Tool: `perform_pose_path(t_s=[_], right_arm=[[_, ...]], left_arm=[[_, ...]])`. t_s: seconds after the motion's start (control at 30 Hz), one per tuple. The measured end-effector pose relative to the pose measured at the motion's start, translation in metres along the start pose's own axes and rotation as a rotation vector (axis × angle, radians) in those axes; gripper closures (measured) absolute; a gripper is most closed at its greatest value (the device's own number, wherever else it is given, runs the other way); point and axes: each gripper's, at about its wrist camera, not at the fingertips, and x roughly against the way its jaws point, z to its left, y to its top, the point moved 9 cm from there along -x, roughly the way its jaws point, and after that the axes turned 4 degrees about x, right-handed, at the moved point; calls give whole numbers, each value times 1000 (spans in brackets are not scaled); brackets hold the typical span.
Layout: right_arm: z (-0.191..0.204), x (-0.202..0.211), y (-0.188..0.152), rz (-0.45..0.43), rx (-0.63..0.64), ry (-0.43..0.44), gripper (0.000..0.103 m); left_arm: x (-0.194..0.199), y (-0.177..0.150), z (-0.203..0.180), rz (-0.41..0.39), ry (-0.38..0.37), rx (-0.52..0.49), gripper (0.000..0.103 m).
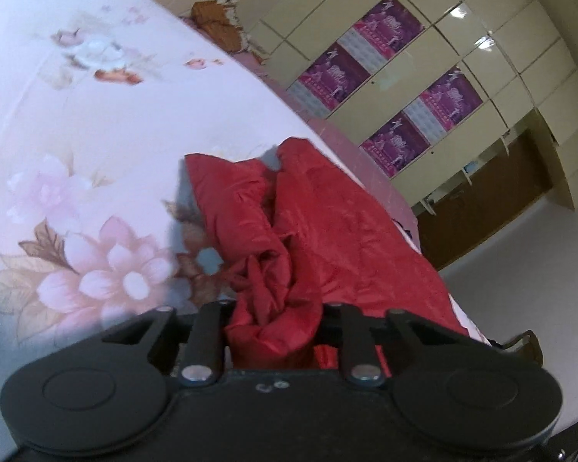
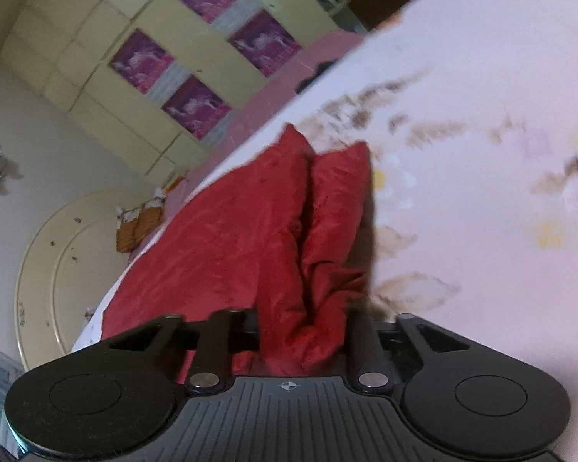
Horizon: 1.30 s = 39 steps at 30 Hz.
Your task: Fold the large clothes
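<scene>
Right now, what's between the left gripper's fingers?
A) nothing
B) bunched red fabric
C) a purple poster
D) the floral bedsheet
B: in the left wrist view the left gripper has a bunched wad of the red garment pinched between its fingers, while the floral bedsheet lies flat beneath and the purple posters hang on the far cabinet.

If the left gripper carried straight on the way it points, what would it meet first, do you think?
The left gripper is already shut on the red garment, so more of it lies directly ahead; beyond that probably the floral bedspread.
</scene>
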Motion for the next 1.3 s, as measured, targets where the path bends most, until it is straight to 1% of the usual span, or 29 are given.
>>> perform_pose_path(t_s=[0.07, 0.13, 0.2, 0.3, 0.5, 0.67, 0.77, 0.87, 1.07, 1.3], right_arm=[[2, 7, 3, -4, 33, 1, 89], [-3, 16, 4, 3, 37, 3, 89], [-9, 25, 4, 9, 42, 4, 89], [-20, 50, 2, 22, 57, 7, 89], [-49, 110, -16, 63, 80, 7, 89], [-71, 156, -36, 80, 83, 14, 89], [-82, 175, -47, 93, 80, 19, 89], [-89, 189, -55, 102, 81, 27, 89], [-91, 210, -63, 107, 88, 33, 89], [-94, 226, -71, 129, 82, 17, 89]], left_arm=[[8, -4, -7, 1, -6, -5, 87], [12, -10, -12, 6, -5, -5, 87], [21, -21, -19, 7, -9, -6, 87], [37, -41, -23, 7, -13, 2, 87], [78, -98, -18, 18, -1, 43, 87], [114, -133, -16, 16, 8, 37, 87], [132, -150, -13, 13, 16, 35, 87], [149, -167, -9, 8, 22, 37, 87], [176, -186, -2, 8, 36, 51, 87], [199, -204, 6, 40, 41, 48, 87]])
